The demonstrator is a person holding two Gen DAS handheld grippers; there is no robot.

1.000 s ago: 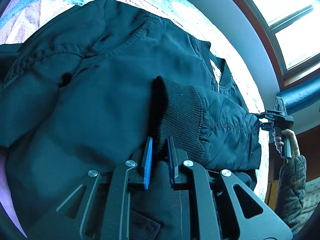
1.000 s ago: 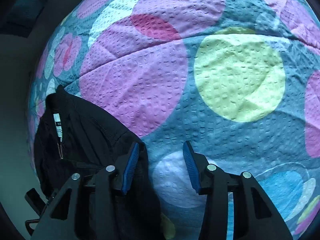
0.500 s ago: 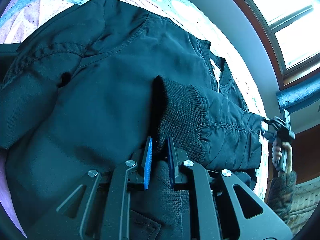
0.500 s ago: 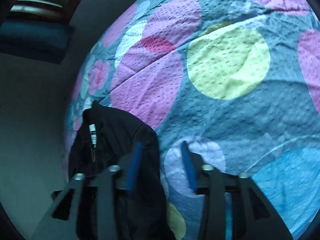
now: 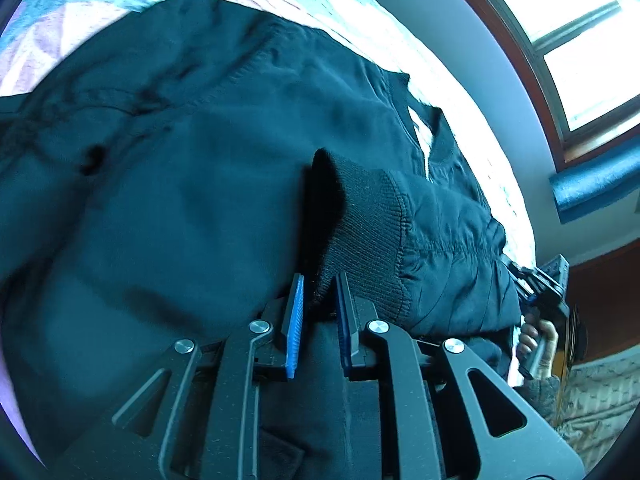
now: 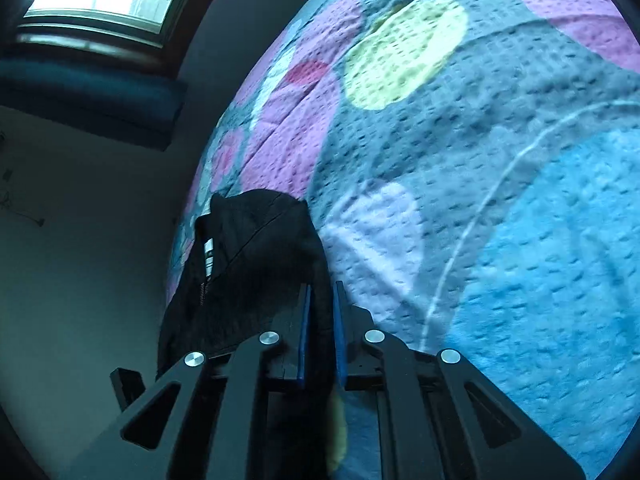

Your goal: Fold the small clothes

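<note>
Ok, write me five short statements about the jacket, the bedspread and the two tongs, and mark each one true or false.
1. The left tongs are shut on the ribbed cuff of a sleeve. True.
2. The black jacket lies on a bare wooden floor. False: it lies on a bedspread with coloured circles.
3. The right tongs stand wide open over the bedspread. False: they are shut on an edge of the jacket.
4. The cuffed sleeve is folded across the jacket's body. True.
5. The jacket is bright red. False: it is black.
</note>
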